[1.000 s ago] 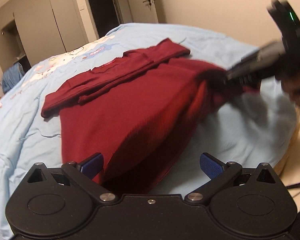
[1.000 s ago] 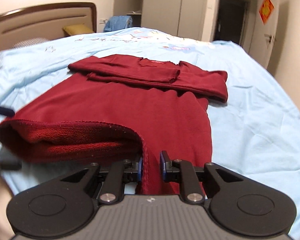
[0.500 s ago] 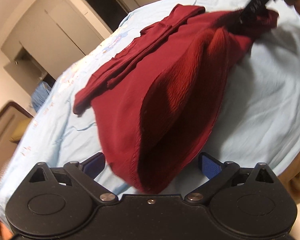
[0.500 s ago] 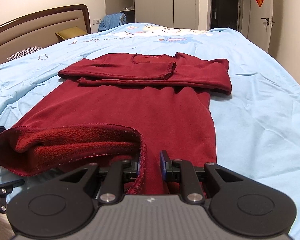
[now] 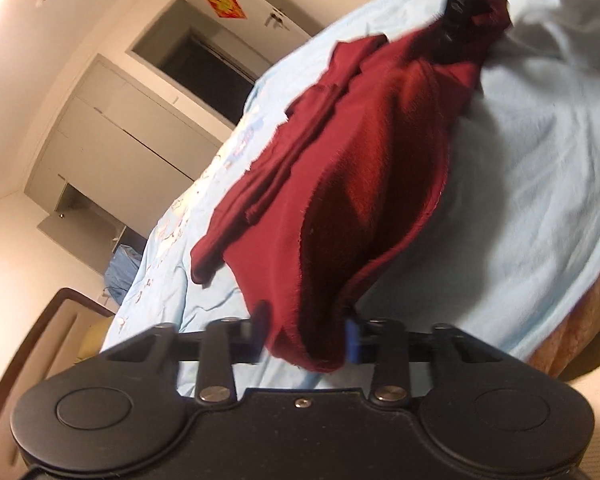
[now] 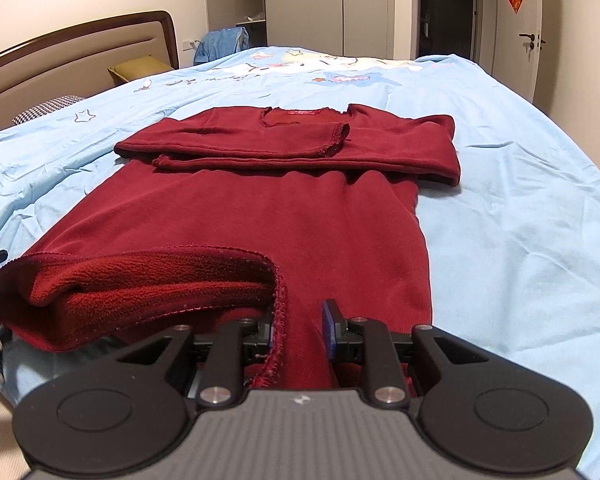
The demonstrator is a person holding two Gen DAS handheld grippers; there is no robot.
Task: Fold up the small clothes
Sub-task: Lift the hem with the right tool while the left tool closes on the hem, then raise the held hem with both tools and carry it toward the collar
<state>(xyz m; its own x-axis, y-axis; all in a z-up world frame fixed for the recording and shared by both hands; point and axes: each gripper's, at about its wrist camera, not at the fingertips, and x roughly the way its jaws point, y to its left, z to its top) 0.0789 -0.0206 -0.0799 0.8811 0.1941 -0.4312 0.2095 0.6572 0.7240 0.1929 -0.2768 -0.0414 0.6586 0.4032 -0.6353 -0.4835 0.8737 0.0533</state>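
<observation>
A dark red long-sleeved top [image 6: 280, 208] lies on the light blue bed sheet [image 6: 520, 200], sleeves folded across the chest. Its bottom hem is lifted off the sheet at both corners. My right gripper [image 6: 300, 328] holds the near corner; its jaws are opening slightly, with the hem still pinched between the pads. In the left wrist view the top [image 5: 364, 152] hangs between both grippers. My left gripper [image 5: 306, 330] is closing on the other hem corner, and both pads touch the cloth. The right gripper's black finger [image 5: 458, 4] shows at the top.
A brown padded headboard [image 6: 80, 52] and a yellow pillow [image 6: 140, 68] stand at the far left. Wardrobe doors [image 6: 308, 4], a dark doorway [image 6: 446, 8] and a blue garment [image 6: 220, 42] lie beyond the bed. The bed's edge [image 5: 572, 320] drops away at the right.
My left gripper has rolled and dropped, and its wide-open jaws have come together on the hem corner. The right gripper has kept its hold and barely moved.
</observation>
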